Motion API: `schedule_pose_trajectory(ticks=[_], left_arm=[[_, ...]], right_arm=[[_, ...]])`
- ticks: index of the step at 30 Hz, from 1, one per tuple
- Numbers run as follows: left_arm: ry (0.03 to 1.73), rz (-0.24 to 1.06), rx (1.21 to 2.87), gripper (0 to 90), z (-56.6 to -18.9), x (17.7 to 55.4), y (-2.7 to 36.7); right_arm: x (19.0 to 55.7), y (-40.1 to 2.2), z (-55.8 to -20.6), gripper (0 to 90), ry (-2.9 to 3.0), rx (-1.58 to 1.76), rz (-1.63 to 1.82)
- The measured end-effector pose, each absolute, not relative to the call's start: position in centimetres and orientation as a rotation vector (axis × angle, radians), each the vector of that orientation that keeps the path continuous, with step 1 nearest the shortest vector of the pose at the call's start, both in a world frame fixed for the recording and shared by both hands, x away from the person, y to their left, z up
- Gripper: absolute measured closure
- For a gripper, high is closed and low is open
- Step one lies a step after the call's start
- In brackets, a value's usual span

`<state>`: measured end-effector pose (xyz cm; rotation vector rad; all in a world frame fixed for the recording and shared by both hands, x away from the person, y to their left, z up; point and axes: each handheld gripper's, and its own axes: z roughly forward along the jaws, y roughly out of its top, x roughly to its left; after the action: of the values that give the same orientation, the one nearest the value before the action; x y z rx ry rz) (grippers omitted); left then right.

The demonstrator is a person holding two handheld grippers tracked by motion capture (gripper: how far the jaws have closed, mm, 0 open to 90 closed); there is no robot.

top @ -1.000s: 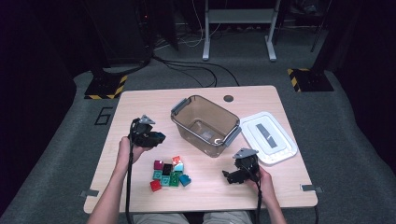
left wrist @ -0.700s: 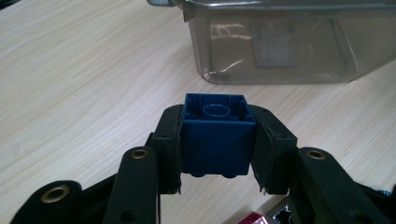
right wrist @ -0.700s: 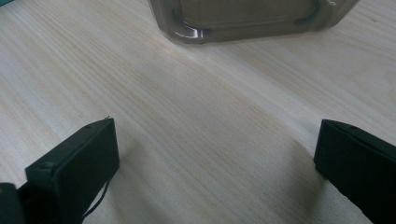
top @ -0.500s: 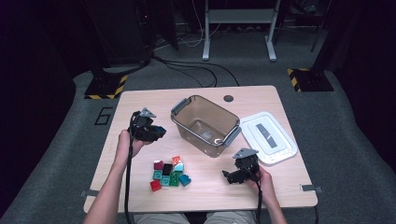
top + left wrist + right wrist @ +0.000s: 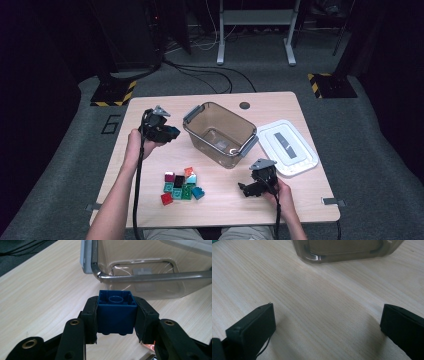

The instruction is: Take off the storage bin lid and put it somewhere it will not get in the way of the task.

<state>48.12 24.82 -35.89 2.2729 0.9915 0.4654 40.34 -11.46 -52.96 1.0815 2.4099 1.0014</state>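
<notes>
Blue moulded plastic, a square hollow-backed building brick (image 5: 115,312), sits clamped between the black jaws of the left gripper (image 5: 169,133), held above the pale wood-grain tabletop (image 5: 150,160) with bare board beneath it and the grey-handled rim of the clear smoky plastic bin (image 5: 220,132) close at its three o'clock. The right gripper (image 5: 328,322) rests low at the table's five o'clock with its jaws spread wide over bare wood, the bin's rounded base at its twelve. A cluster of red, green, teal and black bricks (image 5: 181,186) lies near the front edge at six o'clock, and the white rectangular lid (image 5: 287,147) lies flat at the bin's three o'clock; a "6" marks the floor at nine.
</notes>
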Motion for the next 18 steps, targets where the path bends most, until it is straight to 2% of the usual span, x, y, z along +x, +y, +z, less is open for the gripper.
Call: schedule_pose_trajectory(ticks=[18], left_arm=[[0.94, 0.515, 2.303, 58.5, -32.3, 50.2, 21.9]], right_arm=[[40.4, -11.5, -53.0, 0.0, 2.411, 1.079, 1.001]])
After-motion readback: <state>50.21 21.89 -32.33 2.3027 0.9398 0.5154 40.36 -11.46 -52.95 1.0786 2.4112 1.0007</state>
